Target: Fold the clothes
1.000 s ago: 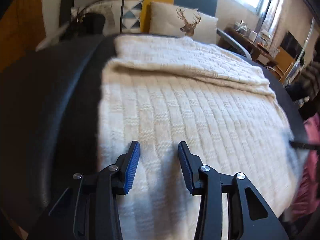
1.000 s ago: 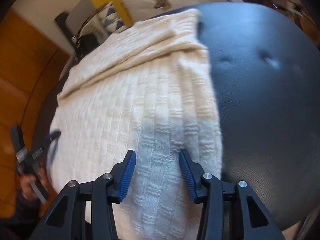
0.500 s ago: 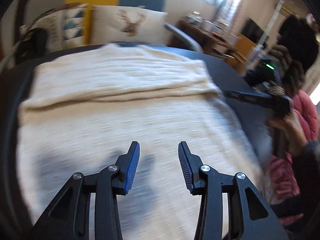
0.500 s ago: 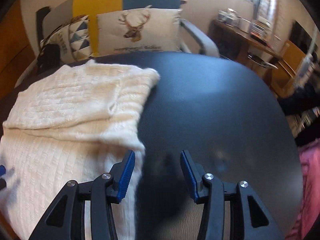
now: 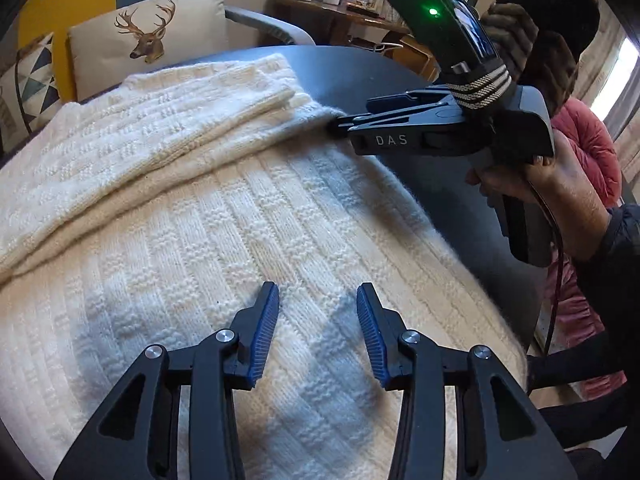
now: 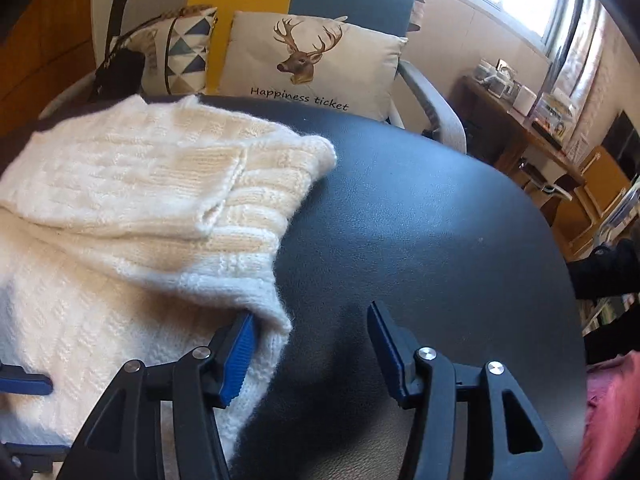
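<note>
A cream knitted sweater point(image 5: 200, 200) lies spread on the round black table point(image 5: 360, 72), its far part folded over toward me. My left gripper point(image 5: 317, 316) hovers open just above the knit, nothing between its blue pads. My right gripper point(image 5: 334, 125), held by a hand point(image 5: 540, 184), meets the sweater's right edge at the fold. In the right wrist view the sweater point(image 6: 120, 200) covers the left of the table point(image 6: 400, 220). There the right gripper point(image 6: 310, 336) has its jaws opening. Its left finger point(image 6: 240, 348) sits at the knit's fluffy edge; its right finger is over bare tabletop.
Behind the table stands an armchair with a deer cushion point(image 6: 312, 60) and a triangle-patterned cushion point(image 6: 180, 52). A wooden desk point(image 6: 520, 128) with cups and boxes is at the back right. Pink fabric point(image 6: 608, 400) shows at the table's right front edge.
My left gripper swept rightward across the sweater, bringing the right gripper and its hand into its view. The right gripper shifted from above the knit to its right edge, and its jaws widened.
</note>
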The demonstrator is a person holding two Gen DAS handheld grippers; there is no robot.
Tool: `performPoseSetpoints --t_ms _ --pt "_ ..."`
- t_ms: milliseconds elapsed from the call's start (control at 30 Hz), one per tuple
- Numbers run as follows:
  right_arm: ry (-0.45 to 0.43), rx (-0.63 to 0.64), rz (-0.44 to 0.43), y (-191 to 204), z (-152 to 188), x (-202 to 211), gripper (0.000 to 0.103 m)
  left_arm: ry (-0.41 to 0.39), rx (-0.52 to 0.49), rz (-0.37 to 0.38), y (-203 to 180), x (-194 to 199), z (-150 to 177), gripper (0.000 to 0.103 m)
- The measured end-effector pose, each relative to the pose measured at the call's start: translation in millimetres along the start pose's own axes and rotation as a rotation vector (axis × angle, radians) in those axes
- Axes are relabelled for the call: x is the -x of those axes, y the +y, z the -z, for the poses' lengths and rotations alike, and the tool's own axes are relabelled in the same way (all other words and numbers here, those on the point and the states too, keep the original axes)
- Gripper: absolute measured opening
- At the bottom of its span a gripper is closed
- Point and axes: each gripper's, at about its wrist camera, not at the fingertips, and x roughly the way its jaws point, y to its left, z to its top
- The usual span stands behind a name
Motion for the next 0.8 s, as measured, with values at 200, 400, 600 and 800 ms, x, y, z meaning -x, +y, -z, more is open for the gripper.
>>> performPoseSetpoints --t_ms 200,400,600,800 --pt "-0.021 0.168 0.006 14 5 9 0.055 -0.011 0.078 0.149 2 -7 -20 0.044" --pt "-0.028 0.03 -0.078 -18 -22 -9 0.058 0.002 -0.073 0.064 -21 -18 -3 0.043" --pt "0.005 0.067 -0.114 -17 -4 11 0.06 -0.008 0.023 0.136 -8 -4 -13 0.044" --pt "0.033 0.229 -0.034 9 25 22 0.06 0.054 -0.069 0.112 -29 -20 -10 0.044"
